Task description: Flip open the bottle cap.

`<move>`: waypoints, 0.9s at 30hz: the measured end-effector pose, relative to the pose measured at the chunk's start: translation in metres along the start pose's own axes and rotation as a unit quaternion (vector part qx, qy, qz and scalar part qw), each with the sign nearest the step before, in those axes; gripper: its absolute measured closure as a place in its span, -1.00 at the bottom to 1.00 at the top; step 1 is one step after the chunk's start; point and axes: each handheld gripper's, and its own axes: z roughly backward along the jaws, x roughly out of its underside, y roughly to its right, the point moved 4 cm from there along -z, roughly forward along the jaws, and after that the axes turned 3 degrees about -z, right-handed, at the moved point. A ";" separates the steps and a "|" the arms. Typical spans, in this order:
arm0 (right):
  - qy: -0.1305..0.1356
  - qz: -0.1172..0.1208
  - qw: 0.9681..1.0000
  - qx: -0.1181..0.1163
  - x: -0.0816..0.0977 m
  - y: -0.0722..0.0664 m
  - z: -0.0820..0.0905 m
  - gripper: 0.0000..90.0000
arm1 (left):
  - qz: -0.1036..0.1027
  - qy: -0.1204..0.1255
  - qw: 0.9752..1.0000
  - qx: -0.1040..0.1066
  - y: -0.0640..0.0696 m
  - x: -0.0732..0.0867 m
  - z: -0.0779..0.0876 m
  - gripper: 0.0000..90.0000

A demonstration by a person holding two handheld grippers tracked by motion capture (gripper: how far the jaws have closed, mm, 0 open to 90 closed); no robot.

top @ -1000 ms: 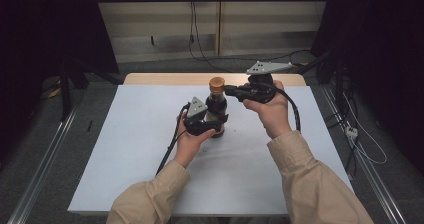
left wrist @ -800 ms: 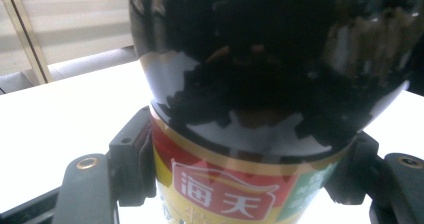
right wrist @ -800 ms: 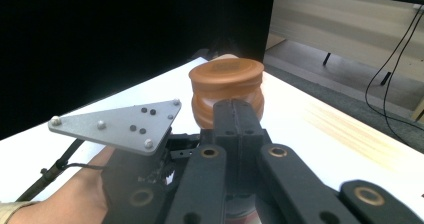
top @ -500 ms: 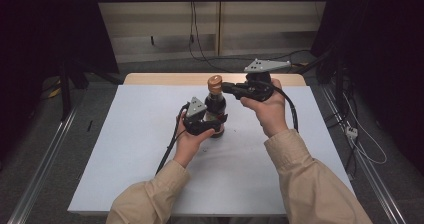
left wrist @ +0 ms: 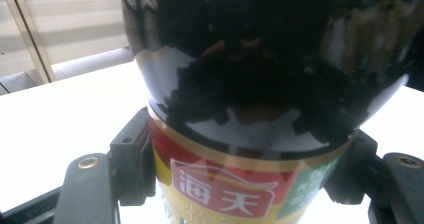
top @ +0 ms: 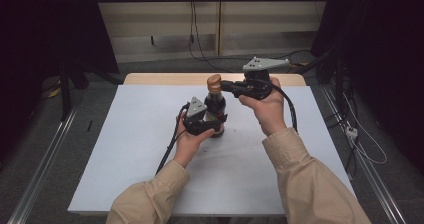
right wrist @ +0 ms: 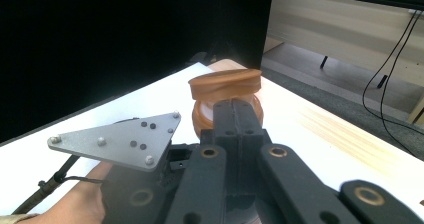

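Now left hand-held gripper (top: 216, 124) clamped on bottle (top: 215, 109); right hand-held gripper (top: 223, 86) together against cap (top: 215, 82)

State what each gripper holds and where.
Left gripper clamps the dark bottle around its labelled body; right gripper is closed at its brown cap.
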 end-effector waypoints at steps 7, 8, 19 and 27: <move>-0.001 -0.001 1.000 0.001 -0.002 0.000 -0.001 1.00 | 0.005 0.001 1.000 -0.001 0.000 0.000 0.000 -0.34; -0.001 -0.001 1.000 0.001 -0.002 0.000 -0.001 1.00 | 0.005 0.001 1.000 -0.002 0.000 0.000 0.000 -0.34; 0.002 -0.002 1.000 0.002 -0.004 0.000 -0.001 1.00 | 0.003 0.001 1.000 0.004 0.000 0.000 0.000 -0.34; 0.006 -0.007 1.000 0.002 -0.005 0.001 -0.003 1.00 | 0.003 0.002 1.000 -0.008 0.000 0.000 -0.001 -0.34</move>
